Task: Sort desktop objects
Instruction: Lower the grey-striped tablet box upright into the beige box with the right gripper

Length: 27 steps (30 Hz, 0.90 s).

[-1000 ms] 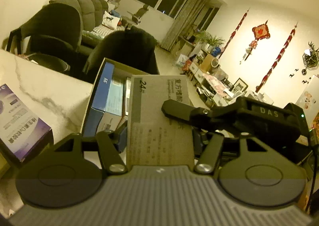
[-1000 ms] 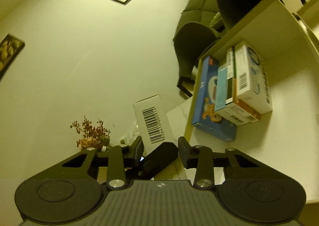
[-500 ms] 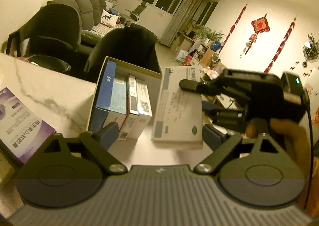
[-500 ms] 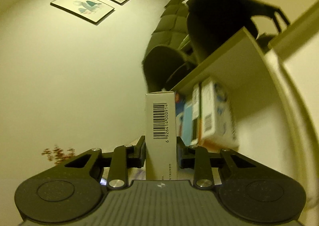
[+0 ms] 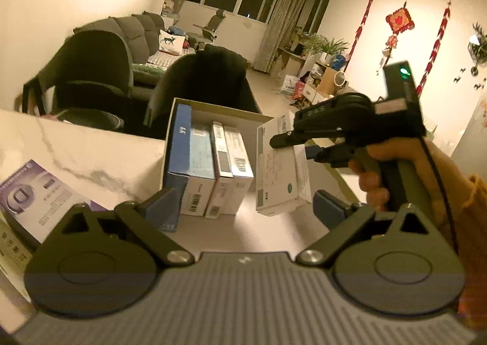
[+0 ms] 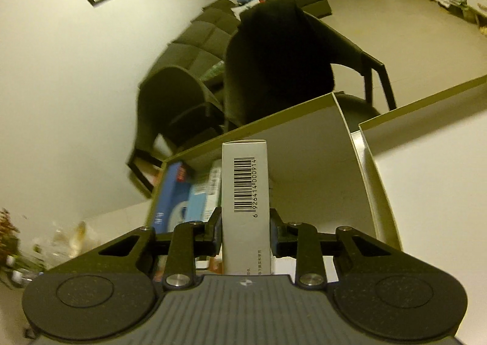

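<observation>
Placing step: right gripper clamps the flat white barcoded carton above the open cardboard box on the worktop, left gripper opening wide, empty; next, lower carton beside the upright packs.

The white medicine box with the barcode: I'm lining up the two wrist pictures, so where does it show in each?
Left wrist: white medicine box right of centre, clamped in the right gripper, above the open cardboard box.
Right wrist: lower centre, upright, barcode side facing the camera.
Shared landmark: the blue box at the row's left end.
</observation>
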### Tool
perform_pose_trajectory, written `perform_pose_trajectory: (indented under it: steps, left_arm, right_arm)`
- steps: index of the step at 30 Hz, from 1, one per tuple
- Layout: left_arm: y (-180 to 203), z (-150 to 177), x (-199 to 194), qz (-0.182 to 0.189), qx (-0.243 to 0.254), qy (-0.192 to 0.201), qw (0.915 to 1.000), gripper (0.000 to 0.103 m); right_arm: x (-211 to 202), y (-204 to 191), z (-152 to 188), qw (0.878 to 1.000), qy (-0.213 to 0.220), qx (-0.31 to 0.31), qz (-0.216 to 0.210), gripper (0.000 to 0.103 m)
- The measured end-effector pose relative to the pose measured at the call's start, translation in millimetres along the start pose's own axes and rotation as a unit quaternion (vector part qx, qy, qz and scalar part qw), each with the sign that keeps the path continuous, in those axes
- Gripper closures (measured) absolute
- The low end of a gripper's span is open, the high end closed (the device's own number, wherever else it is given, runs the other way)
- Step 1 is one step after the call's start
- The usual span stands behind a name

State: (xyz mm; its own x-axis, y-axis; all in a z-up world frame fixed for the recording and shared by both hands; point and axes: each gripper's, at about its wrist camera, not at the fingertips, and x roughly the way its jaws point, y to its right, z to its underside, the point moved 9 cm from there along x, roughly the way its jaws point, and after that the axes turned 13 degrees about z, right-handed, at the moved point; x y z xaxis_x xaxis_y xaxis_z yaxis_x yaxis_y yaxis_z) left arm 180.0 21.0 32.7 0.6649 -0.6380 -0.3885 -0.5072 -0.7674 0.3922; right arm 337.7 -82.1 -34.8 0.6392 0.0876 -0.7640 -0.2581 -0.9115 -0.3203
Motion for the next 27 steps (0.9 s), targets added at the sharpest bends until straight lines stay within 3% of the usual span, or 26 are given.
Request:
perform_pose_trajectory:
  steps: [8,13,27]
  left_arm:
    - [-7,3,1,-0.01,0.0,-0.01,0.9999,0.004]
    - [-10,5,0,-0.017,0.004,-0.014,0.9997,0.004]
    - [-17,9,0,-0.023,-0.004,-0.02,0.9995,0.004]
  right_arm:
    - [37,-1,-5,0.998,-0.023,-0.005,0.049,0.071]
    - [58,-2,-13,0.998,-0.028,0.014,0.058,0.07]
    - [76,1,-18,0.995,-0.041,0.092,-0.022,0.051]
